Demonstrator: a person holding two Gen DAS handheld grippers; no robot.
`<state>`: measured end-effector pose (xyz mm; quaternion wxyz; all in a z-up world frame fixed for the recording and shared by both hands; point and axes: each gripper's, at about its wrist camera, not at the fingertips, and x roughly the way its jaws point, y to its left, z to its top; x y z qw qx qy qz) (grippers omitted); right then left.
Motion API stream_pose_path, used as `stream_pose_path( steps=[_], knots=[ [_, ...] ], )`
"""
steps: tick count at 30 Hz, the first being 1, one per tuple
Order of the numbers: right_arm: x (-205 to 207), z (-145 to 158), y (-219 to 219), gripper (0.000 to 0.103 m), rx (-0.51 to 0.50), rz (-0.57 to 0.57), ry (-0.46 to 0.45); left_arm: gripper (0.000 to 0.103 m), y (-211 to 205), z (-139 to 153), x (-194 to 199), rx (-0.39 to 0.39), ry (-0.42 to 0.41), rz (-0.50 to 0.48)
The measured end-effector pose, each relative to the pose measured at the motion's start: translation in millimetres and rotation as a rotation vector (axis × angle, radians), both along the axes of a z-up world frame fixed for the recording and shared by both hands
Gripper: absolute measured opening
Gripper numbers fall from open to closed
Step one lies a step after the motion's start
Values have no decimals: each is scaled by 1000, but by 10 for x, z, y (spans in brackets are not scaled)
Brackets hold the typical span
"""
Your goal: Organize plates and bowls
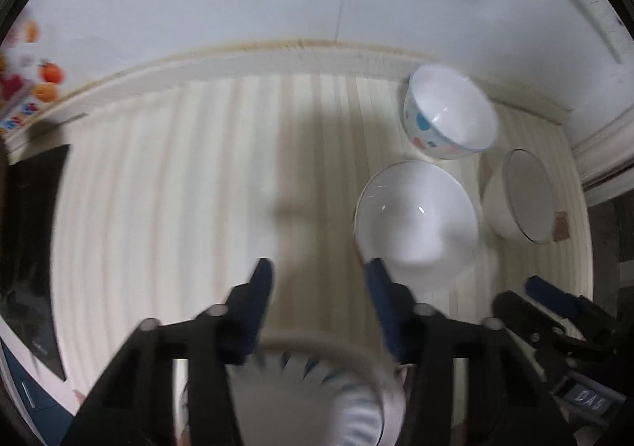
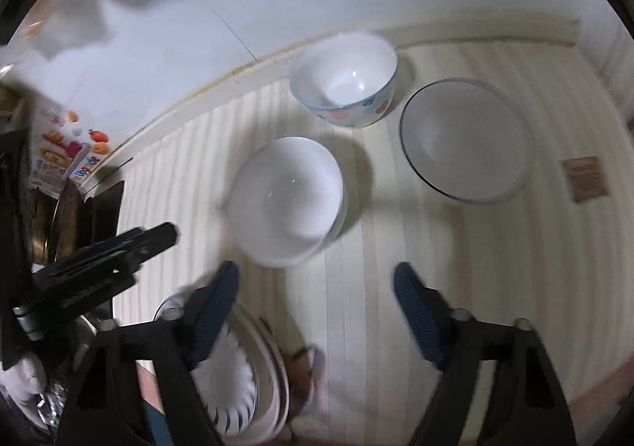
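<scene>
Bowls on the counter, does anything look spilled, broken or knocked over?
Nothing stands out. The spotted bowl, the plain white bowl and the grey-rimmed bowl all sit upright and apart on the striped counter, showing no spills or cracks, though the pictures are blurred.

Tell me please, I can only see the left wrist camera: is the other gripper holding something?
Observer: No. The right gripper is open, with nothing between its fingers.
Operator: Is anything inside the bowl far on the right? I only see it sideways.
Observer: No. The dark-rimmed bowl is empty.
Operator: What's the blurry spiky thing under the left gripper?
Observer: A plate with blue triangles round its edge. It lies on top of other plates.
</scene>
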<state>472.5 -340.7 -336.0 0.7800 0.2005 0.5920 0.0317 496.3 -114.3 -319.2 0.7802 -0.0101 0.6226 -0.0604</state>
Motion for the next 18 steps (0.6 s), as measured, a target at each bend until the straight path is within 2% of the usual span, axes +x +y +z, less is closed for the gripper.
stream_pose_path(
  steps=[2,4,5,6,7,8,13,18],
  knots=[
    [240,-253,-18,60,16,17,40,41,-86,-167,138,-3,34,-7],
    [419,-466,-30,46,12,26,72,38,-183,-350,254,-7,69,-26],
    [472,-553,-26,40,16,29,88,27,-211,-425,297,3,83,-27],
    [533,-651,-26,25,27,29,106,22,-242,-499,336,2,98,-30],
    [599,-750,-19,21,33,37,127,20,-261,-537,352,-8,103,-32],
    [638,-804,-12,20,25,44,132,16,-276,-553,356,-8,101,-30],
    [613,-810,2,18,22,59,124,16,-350,-442,224,15,77,-41],
    [393,-586,-34,18,44,72,117,16,-446,-119,-85,-10,53,-73]
  ],
)
